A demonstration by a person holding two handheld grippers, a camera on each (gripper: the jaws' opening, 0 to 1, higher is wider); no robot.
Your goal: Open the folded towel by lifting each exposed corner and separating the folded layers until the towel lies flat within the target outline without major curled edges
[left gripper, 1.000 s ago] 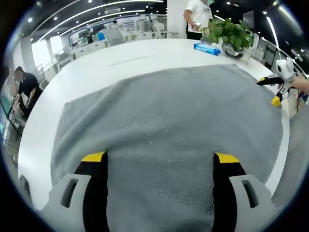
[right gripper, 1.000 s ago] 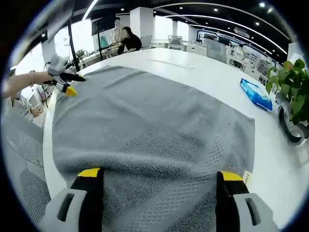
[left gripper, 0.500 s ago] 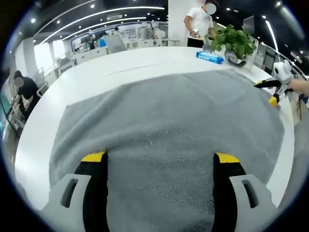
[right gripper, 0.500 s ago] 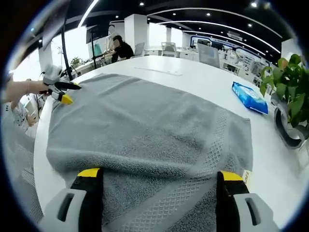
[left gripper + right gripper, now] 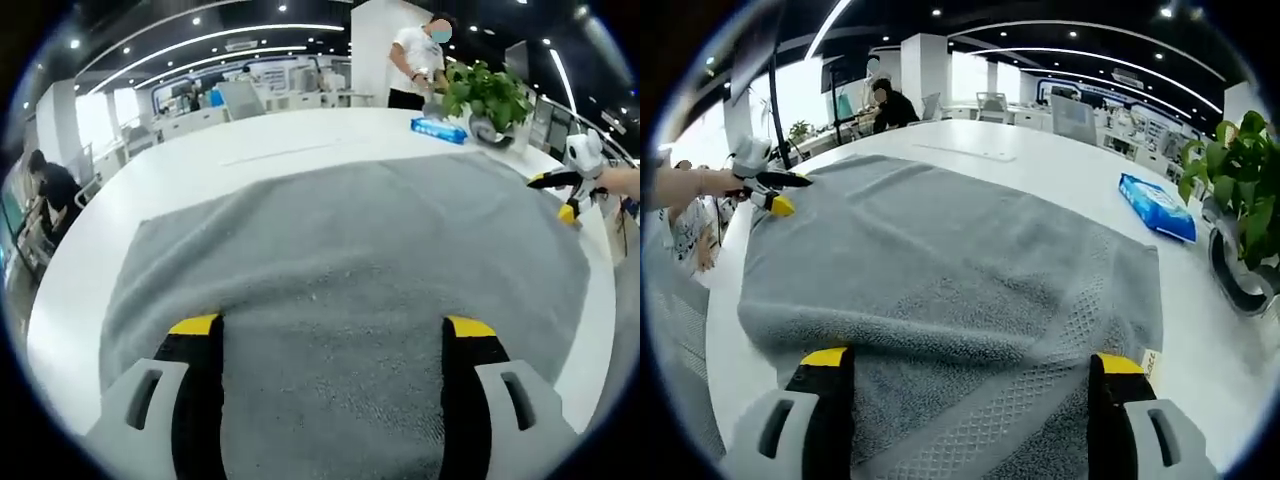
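A grey towel (image 5: 350, 230) lies spread over a white table (image 5: 200, 160). My left gripper (image 5: 332, 325) is open, its yellow-tipped jaws wide apart with the towel's near edge bunched between them. In the right gripper view the towel (image 5: 940, 250) shows a woven band near its right end. My right gripper (image 5: 972, 362) is also open, jaws astride the near edge. The left gripper (image 5: 775, 192), held by a hand, sits at the towel's far-left corner. Seen from the left gripper view, the right gripper (image 5: 565, 195) is at the towel's right edge.
A potted plant (image 5: 487, 90) and a blue packet (image 5: 438, 129) stand beyond the towel; both appear on the right as the plant (image 5: 1245, 190) and packet (image 5: 1155, 207). A faint line (image 5: 280, 152) marks the table. A person (image 5: 415, 60) stands behind it.
Both views have shifted slightly with the hands. The towel and both grippers keep the same places, and the jaws are as wide apart as before.
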